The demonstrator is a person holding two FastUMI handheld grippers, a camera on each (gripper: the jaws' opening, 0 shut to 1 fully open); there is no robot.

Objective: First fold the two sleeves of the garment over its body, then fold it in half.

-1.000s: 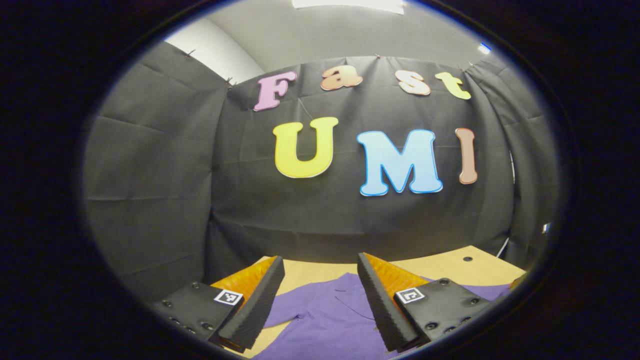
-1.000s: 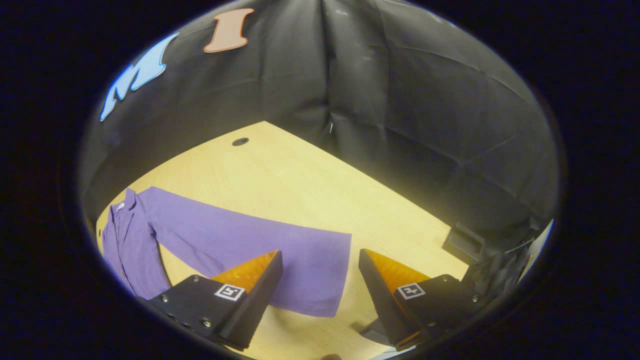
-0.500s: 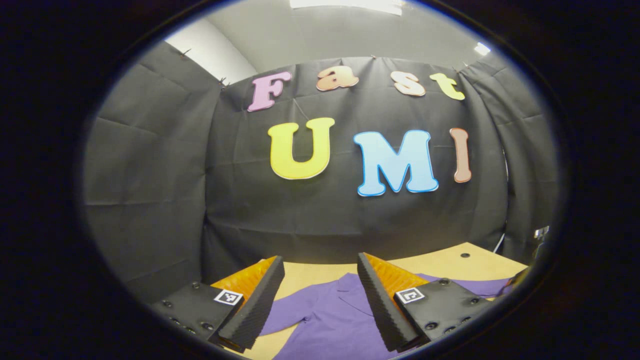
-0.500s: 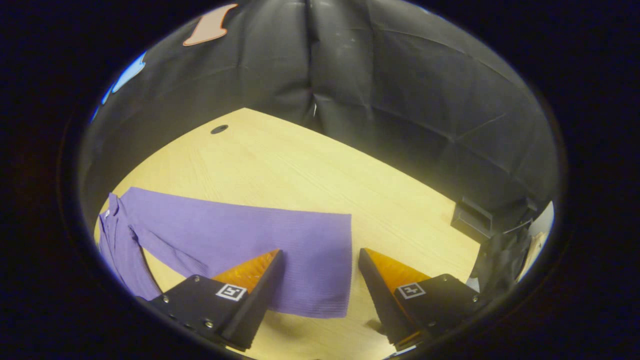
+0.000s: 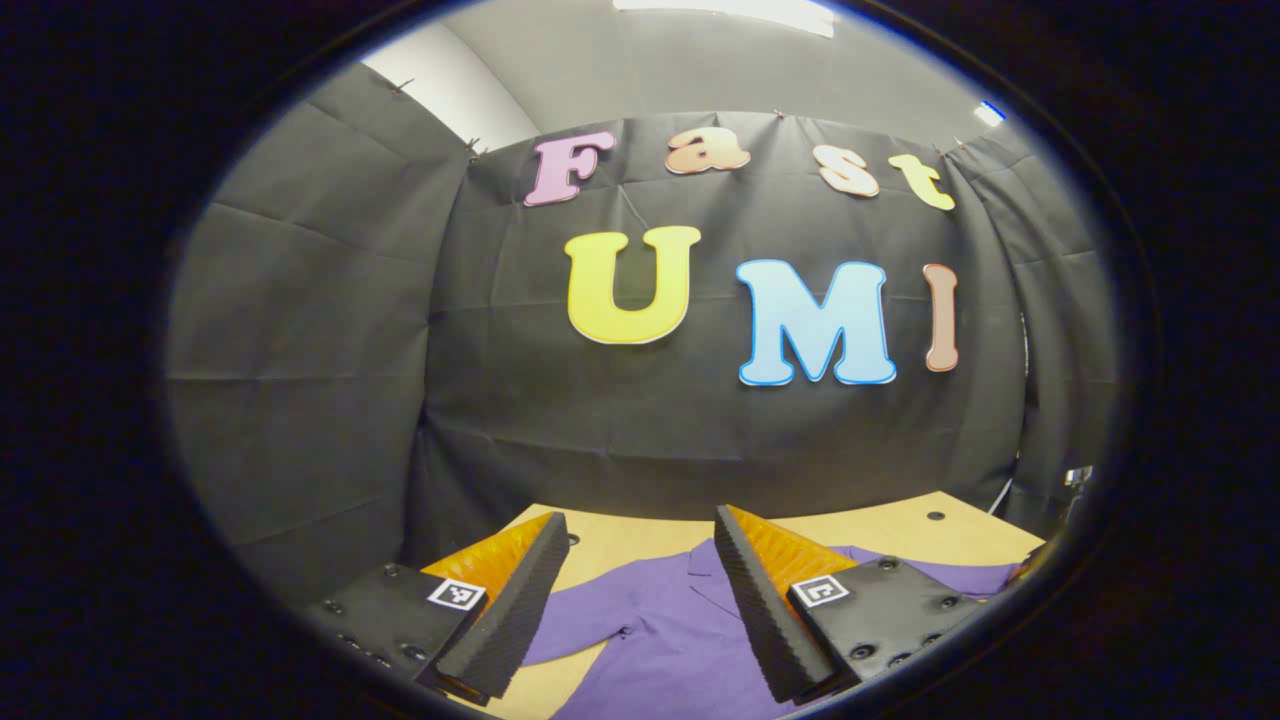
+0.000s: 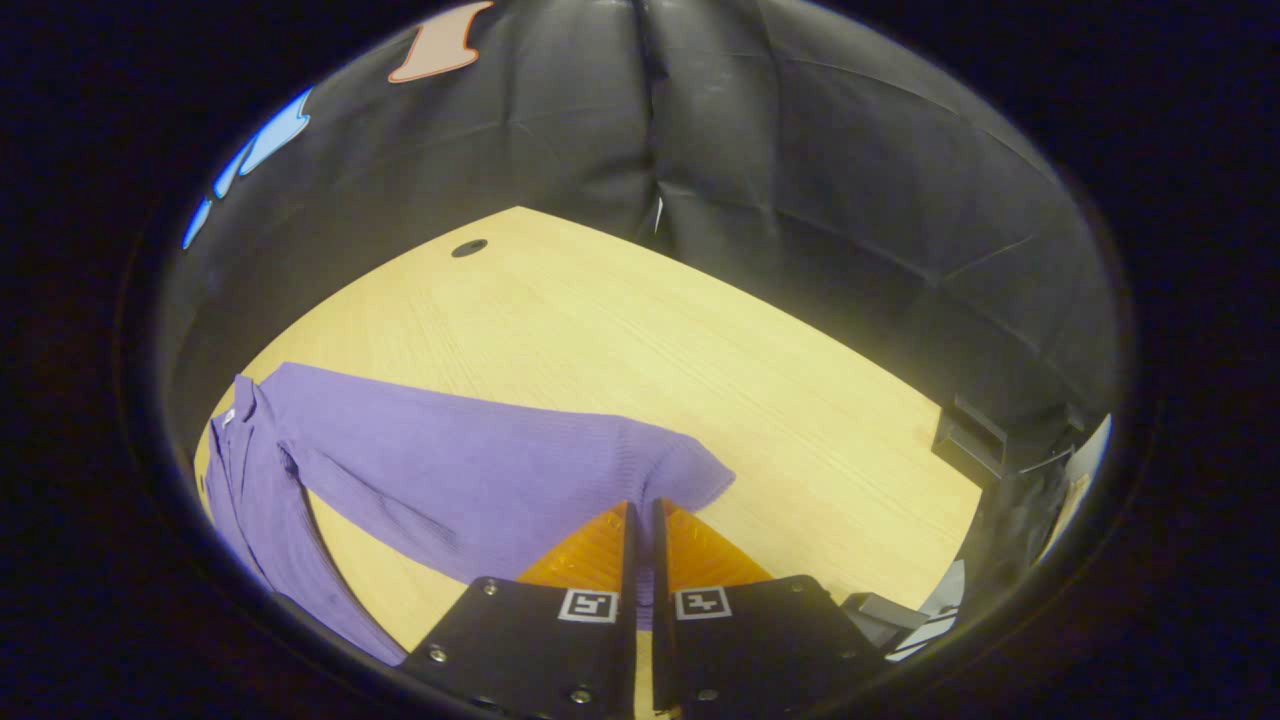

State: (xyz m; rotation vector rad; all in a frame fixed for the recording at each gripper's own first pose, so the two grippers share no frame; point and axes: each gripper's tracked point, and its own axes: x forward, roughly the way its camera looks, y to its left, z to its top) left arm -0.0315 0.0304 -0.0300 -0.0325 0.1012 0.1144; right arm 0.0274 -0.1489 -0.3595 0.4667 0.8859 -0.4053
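A purple long-sleeved garment point(image 6: 270, 480) lies flat on the wooden table point(image 6: 640, 340). Its right sleeve point(image 6: 480, 470) stretches out across the table, and my right gripper point(image 6: 640, 512) is shut on the sleeve's cuff end, with purple cloth pinched between the two fingers and the cuff puckered around them. In the left gripper view the garment's collar and body point(image 5: 660, 620) lie below my left gripper point(image 5: 640, 545), which stands open above the cloth with nothing between its fingers.
Black cloth walls close the booth behind and beside the table. A small dark hole point(image 6: 468, 247) sits in the tabletop near the back. Dark equipment point(image 6: 980, 440) stands off the table's right edge.
My right gripper has shut on the sleeve's cuff, which was lying flat between its open fingers before. The left gripper stays open and has shifted only slightly.
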